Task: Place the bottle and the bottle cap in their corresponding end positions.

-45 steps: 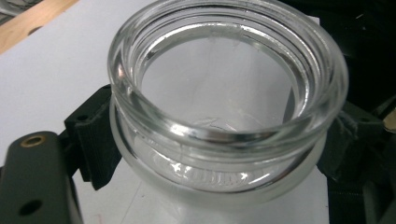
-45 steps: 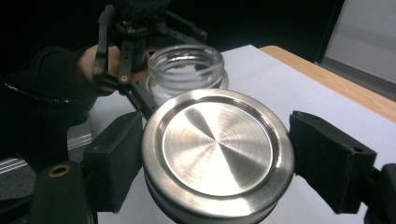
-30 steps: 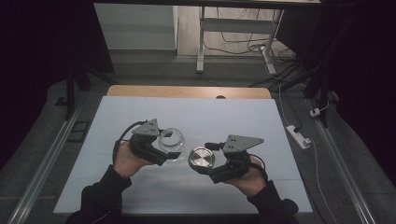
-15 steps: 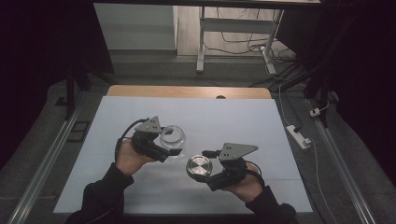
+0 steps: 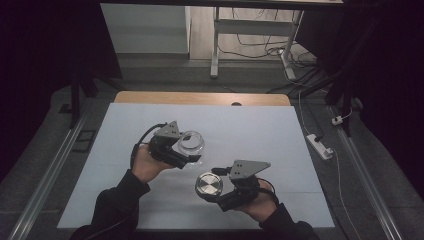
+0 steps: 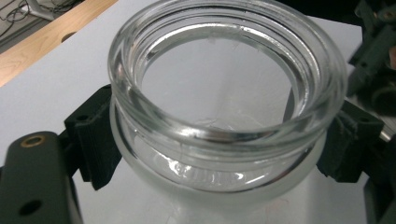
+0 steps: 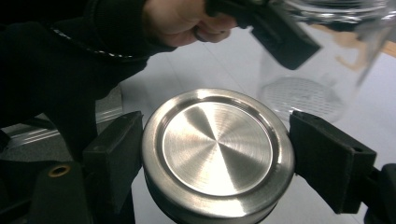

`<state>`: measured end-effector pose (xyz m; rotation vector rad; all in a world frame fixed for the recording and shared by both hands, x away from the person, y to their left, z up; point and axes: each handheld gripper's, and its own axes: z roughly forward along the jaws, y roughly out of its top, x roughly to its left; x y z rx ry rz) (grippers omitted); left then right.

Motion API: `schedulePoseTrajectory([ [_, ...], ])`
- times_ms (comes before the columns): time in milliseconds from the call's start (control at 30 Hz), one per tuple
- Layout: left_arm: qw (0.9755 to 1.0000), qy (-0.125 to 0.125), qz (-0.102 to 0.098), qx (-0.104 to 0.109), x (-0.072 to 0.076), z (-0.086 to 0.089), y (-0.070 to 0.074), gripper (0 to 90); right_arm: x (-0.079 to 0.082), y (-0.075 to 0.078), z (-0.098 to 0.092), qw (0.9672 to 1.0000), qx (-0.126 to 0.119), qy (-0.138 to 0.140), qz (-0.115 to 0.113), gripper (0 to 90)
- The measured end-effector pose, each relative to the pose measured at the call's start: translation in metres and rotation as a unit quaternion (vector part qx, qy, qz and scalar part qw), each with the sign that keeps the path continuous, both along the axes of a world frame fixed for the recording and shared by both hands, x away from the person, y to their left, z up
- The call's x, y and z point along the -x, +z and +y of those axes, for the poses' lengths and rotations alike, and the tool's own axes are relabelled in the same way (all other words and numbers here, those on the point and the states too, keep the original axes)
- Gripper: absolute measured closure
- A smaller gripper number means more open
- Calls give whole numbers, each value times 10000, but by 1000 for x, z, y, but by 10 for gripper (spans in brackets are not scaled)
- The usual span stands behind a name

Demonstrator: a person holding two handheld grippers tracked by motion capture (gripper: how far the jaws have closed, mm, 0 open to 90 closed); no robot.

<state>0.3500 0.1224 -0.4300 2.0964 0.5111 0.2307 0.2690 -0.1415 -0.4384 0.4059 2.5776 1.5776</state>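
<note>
My right gripper (image 5: 216, 192) is clamped on the one steel lid (image 5: 209, 185), held flat. The one glass jar (image 5: 190, 142) stands mouth-up in my left gripper (image 5: 192, 156), which grips its neck, just ahead and to the left of the lid over the desk (image 5: 260, 130).

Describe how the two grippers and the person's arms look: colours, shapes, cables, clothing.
Both grippers, left and right, are black, each with a grey three-cornered plate on top and a black cable looping from its rear. Their jaws are blocky black pads; a brass-coloured ring sits in the body near the left jaw in each gripper view. The person wears black long sleeves; the hands are bare.
</note>
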Motion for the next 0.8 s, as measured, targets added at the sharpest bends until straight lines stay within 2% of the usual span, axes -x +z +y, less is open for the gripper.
schedulePoseTrajectory([
  [267, 10000, 41, -8, -31, -9, -7, -5, 158, 3, -8, 7, 9999, 59, 84, 22, 197],
  [800, 9999, 165, 6, -16, -24, -12, -15, 158, 4, -19, 15, 9997, 131, 188, 69, 197],
])
